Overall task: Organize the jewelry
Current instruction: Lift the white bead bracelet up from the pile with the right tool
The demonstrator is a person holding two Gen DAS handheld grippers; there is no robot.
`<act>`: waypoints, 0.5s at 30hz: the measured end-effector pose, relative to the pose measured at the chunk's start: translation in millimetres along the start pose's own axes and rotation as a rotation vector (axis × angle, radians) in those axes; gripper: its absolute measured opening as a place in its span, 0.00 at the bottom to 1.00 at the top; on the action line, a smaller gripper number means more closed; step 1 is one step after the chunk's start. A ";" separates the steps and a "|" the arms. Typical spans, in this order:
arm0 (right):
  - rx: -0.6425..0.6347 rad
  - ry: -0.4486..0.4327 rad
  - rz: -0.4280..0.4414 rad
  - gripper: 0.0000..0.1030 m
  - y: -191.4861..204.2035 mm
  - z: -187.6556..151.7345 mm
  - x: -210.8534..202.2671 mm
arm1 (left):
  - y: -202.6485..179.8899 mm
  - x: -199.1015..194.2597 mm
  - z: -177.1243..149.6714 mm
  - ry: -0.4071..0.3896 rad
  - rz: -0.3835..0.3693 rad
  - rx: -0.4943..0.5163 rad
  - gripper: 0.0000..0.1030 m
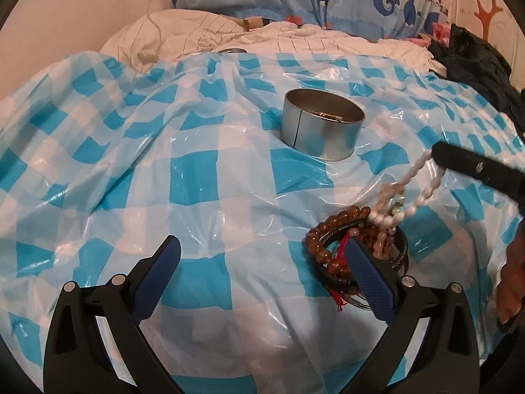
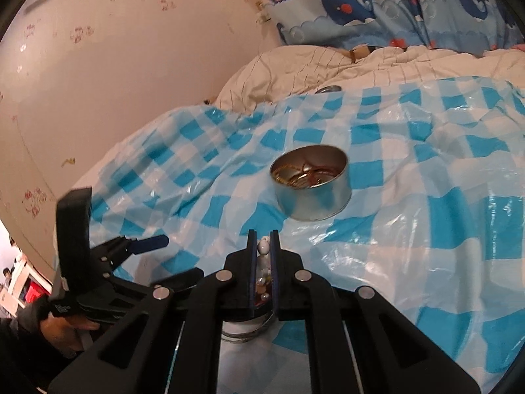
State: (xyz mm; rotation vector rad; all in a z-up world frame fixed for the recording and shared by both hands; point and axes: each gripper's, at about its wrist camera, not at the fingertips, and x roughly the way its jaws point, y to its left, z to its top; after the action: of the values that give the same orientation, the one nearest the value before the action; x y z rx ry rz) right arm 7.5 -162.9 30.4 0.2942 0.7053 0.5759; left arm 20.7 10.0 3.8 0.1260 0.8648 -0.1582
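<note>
Blue-checked plastic sheet (image 1: 210, 177) covers the bed. Right gripper (image 2: 263, 246) is clenched on a white bead strand (image 1: 423, 177), right of frame, over the bracelet pile (image 1: 344, 249). Left gripper (image 1: 262, 256) gapes empty. Tin (image 1: 323, 128) sits centre.

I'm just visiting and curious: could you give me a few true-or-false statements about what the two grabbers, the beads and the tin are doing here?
1. The right gripper is shut on the white bead strand. True.
2. The left gripper is clamped on the brown bracelets. False: its jaws stand wide open.
3. The round metal tin is empty. False: gold-coloured jewelry lies inside.
4. The tin sits on a blue-and-white checked plastic sheet. True.
5. The tin has its lid on. False: it is open-topped.
</note>
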 end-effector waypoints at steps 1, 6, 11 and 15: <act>0.005 -0.002 0.000 0.08 -1.2 0.3 -0.8 | -2.4 0.6 0.0 0.000 0.004 0.006 0.94; 0.004 -0.008 0.002 0.08 -2.6 1.5 -2.5 | -8.5 0.0 1.3 -0.008 0.020 0.025 0.94; 0.009 -0.013 0.002 0.08 -4.3 1.8 -3.3 | -9.2 -0.3 1.7 -0.009 0.022 0.027 0.94; 0.009 -0.013 0.002 0.08 -4.4 1.7 -3.2 | -10.6 -0.9 2.5 -0.012 0.025 0.030 0.94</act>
State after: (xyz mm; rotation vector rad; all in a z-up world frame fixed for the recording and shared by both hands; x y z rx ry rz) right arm 8.5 -168.5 31.4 0.3070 0.6947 0.5728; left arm 20.0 -0.7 5.6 0.1637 0.8487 -0.1489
